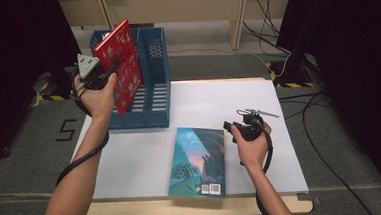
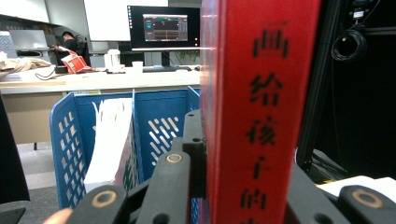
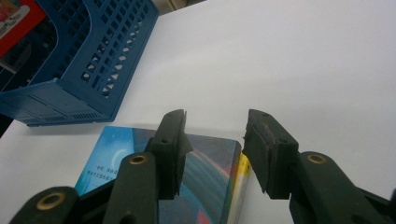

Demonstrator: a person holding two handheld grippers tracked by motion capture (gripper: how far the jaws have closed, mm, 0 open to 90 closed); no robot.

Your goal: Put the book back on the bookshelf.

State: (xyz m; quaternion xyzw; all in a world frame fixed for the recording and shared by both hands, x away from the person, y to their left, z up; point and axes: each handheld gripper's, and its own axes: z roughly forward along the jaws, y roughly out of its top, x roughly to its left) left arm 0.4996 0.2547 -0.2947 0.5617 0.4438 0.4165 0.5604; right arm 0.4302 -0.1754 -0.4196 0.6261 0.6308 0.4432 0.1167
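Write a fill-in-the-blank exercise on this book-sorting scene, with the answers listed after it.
1. The left gripper is shut on a ____ book.
2. That book is held over the ____ file rack.
3. The blue book lies ____ on the white table.
4. The right gripper has its fingers ____ above the blue book's edge.

Answers: red; blue; flat; open

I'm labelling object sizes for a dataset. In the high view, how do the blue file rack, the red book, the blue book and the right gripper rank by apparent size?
1. Blue file rack
2. Blue book and red book: too alike to rank, since the red one is held up, tilted and nearer the camera.
3. Right gripper, clearly smallest.
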